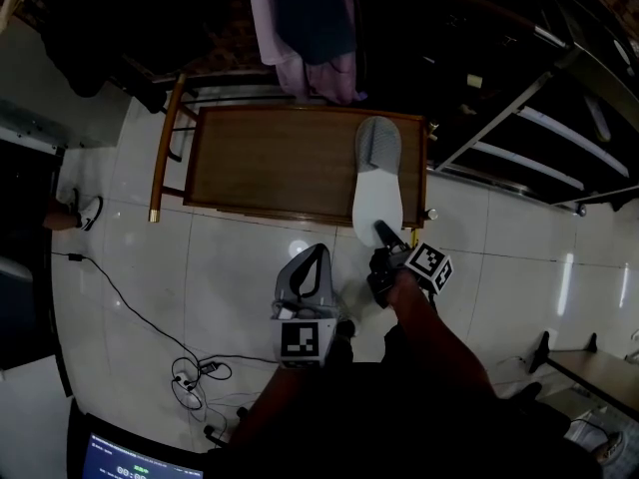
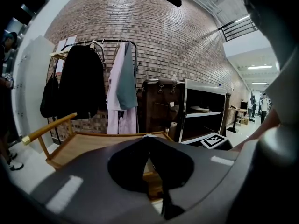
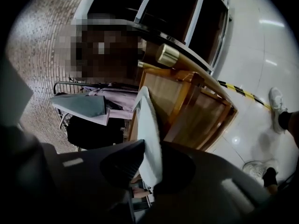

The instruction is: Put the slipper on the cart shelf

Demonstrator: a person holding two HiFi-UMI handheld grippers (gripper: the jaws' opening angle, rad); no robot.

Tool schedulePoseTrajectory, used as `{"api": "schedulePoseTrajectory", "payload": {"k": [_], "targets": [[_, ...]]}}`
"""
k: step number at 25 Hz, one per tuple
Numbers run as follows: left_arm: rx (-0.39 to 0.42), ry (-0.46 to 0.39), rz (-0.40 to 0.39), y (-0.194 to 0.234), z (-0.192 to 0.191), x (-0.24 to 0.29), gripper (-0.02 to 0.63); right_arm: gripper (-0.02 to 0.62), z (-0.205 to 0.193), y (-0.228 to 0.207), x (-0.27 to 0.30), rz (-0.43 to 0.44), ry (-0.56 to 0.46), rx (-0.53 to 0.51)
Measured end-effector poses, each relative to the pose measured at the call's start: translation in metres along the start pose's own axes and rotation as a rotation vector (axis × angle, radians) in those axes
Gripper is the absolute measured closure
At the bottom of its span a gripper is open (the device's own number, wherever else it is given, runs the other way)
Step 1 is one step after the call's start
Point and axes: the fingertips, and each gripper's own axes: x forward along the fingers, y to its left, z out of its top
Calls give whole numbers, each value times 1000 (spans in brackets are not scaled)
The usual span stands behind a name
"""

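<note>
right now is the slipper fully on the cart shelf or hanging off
Partly on: the slipper lies on the cart shelf, heel overhanging its near edge, where the right gripper is shut on it.

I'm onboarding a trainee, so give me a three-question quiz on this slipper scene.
1. True or false: the left gripper has something between its fingers.
2. In the head view, the slipper lies at which end of the cart shelf? A left, B middle, C right.
3. Fill in: the right gripper grips the slipper's ____ end.
Key: 1 false, left gripper shut, empty; 2 C; 3 heel.
</note>
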Motion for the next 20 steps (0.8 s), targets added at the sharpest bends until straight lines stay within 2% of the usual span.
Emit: {"api": "schedulePoseTrajectory", "payload": {"k": [4, 8, 14, 17, 20], "targets": [[4, -17, -2, 0, 6, -1, 594, 538, -4, 11, -5, 24, -2, -12], [14, -35, -7, 3, 14, -4, 594, 543, -10, 33, -21, 61, -4, -89], [28, -72, -11, 8, 32, -10, 594, 543, -7, 86, -55, 134, -48, -309], [32, -70, 5, 12, 33, -12, 594, 543, 0, 112, -77, 151, -107, -428], [23, -84, 1, 13, 43, -11, 594, 545, 12, 141, -99, 139, -197, -597]]}}
